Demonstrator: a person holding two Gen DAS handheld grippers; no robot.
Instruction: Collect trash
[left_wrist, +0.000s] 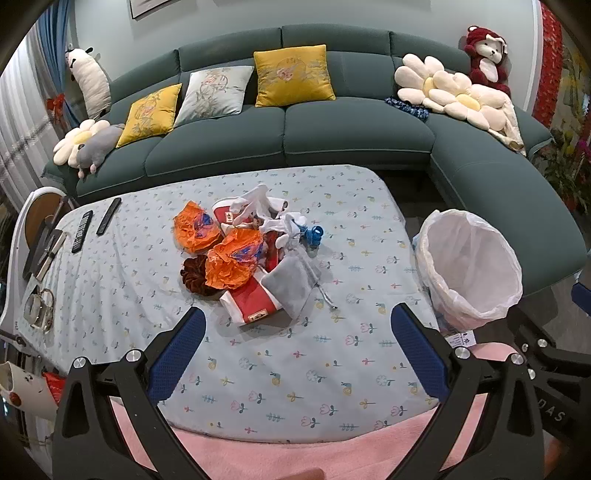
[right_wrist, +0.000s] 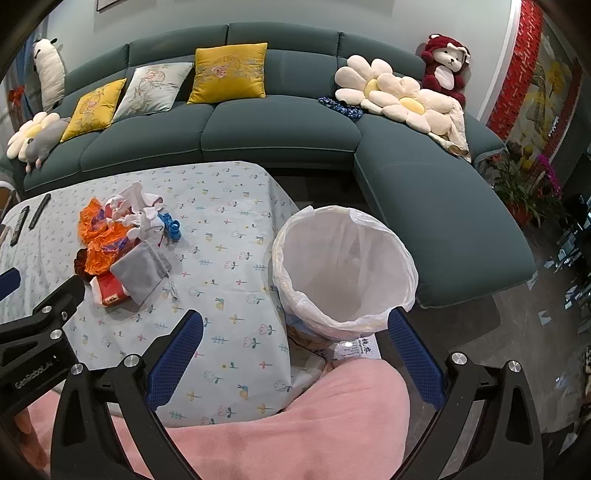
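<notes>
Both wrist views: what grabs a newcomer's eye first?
The bright heap of trash mid-table, with orange crumpled wrappers and a grey pouch on top. Next, the white-lined bin off the table's right edge. Both the left gripper and right gripper are open, holding nothing.

Both wrist views face sofa (left_wrist: 295, 122), sharing table (left_wrist: 258, 369)

A table covered by a light blue cloth with little flowers (left_wrist: 258, 369) holds a pile in its middle. At the pile's 9 o'clock lies crumpled orange paper (left_wrist: 194, 225). At 6 o'clock sits a flat red and white box (left_wrist: 255, 301), with a soft grey pouch (left_wrist: 290, 284) on it. Two long black remotes (left_wrist: 94, 223) lie at the table's 10 o'clock edge.
</notes>
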